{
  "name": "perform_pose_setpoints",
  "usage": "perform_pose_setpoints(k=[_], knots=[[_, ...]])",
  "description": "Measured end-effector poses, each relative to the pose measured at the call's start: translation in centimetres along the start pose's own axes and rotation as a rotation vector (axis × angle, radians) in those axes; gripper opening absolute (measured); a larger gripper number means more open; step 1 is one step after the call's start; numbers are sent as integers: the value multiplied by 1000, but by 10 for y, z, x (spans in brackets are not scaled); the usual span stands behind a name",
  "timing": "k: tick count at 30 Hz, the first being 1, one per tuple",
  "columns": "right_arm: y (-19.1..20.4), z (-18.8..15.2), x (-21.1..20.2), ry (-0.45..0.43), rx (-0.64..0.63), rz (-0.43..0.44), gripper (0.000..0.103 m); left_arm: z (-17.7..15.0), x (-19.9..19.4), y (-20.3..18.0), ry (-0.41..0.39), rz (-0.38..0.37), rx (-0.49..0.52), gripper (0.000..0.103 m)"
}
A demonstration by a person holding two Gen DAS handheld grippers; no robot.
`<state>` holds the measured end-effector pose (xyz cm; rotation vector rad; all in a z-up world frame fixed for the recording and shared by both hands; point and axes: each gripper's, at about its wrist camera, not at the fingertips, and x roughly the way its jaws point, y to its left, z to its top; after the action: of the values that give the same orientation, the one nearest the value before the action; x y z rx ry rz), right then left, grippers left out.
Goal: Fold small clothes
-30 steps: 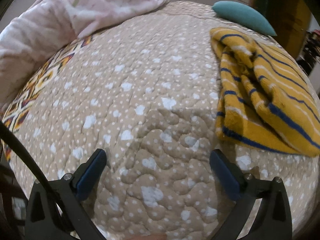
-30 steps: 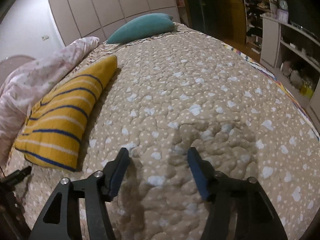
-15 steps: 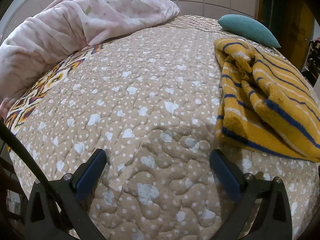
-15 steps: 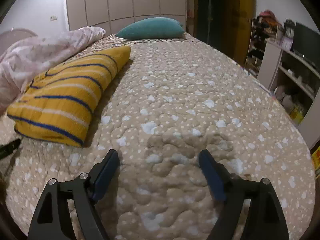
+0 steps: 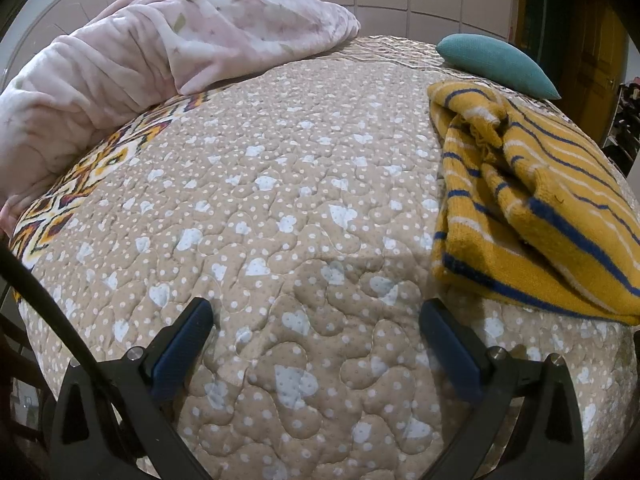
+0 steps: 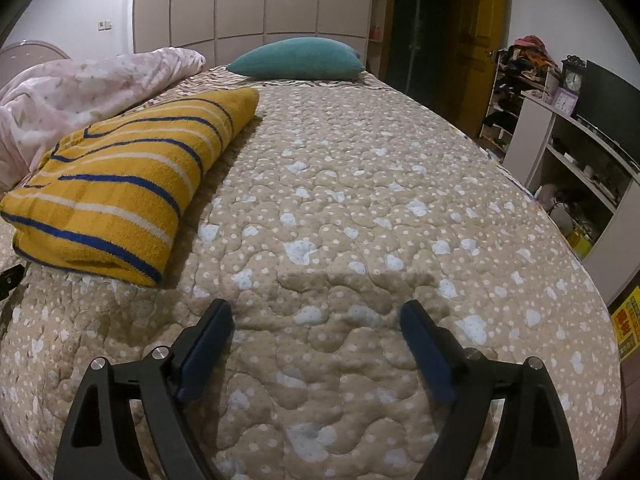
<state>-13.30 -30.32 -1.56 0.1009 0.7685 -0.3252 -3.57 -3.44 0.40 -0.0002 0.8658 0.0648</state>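
Note:
A yellow knit garment with blue and white stripes (image 5: 536, 208) lies folded in a long bundle on the beige quilted bed (image 5: 280, 200). It sits at the right in the left wrist view and at the left in the right wrist view (image 6: 120, 188). My left gripper (image 5: 316, 316) is open and empty, above the quilt to the left of the garment. My right gripper (image 6: 316, 320) is open and empty, above the quilt to the right of the garment. Neither touches the garment.
A pink blanket (image 5: 160, 56) is heaped along the bed's left side. A teal pillow (image 6: 300, 58) lies at the head of the bed. White shelves (image 6: 568, 152) stand past the bed's right edge, wardrobes (image 6: 248, 0) behind.
Both grippers have pulled back and lifted from the quilt, so more of the room shows. The right gripper has opened wider. The garment has not moved.

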Motion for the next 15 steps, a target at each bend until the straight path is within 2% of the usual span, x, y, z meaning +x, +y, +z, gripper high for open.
perform_pose_setpoints(k=[15], knots=[[2,-1,-1,-10,1,-13,91,0,-1,1,-8,-1,0,103]])
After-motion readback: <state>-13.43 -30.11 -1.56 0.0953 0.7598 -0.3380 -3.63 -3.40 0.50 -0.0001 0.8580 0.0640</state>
